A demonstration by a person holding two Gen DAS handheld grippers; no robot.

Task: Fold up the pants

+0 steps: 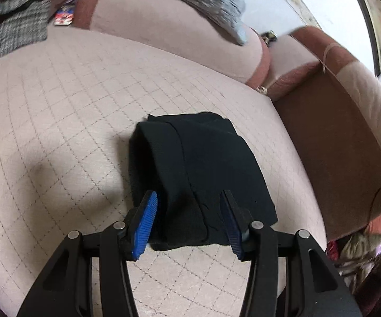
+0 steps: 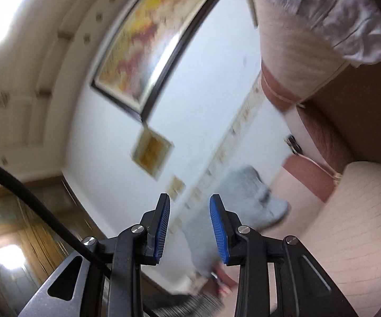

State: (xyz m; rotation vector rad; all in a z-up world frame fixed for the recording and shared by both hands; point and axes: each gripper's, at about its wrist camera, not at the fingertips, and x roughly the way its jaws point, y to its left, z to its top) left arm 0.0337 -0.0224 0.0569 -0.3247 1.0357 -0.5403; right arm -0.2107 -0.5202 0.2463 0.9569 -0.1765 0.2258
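Note:
Black pants (image 1: 201,174) lie folded into a small bundle on the quilted pink sofa seat (image 1: 58,111). My left gripper (image 1: 189,198) is open, its blue-padded fingers (image 1: 148,219) standing on either side of the bundle's near end, not closed on it. My right gripper (image 2: 189,206) is open and empty, raised in the air and tilted toward the wall and ceiling. The pants do not show in the right wrist view.
A grey cloth (image 1: 211,2) lies over the sofa backrest and shows in the right wrist view (image 2: 253,198). A checked garment (image 1: 13,31) lies at the far left. A brown sheet (image 1: 333,142) covers the seat to the right. A framed painting (image 2: 148,42) hangs on the wall.

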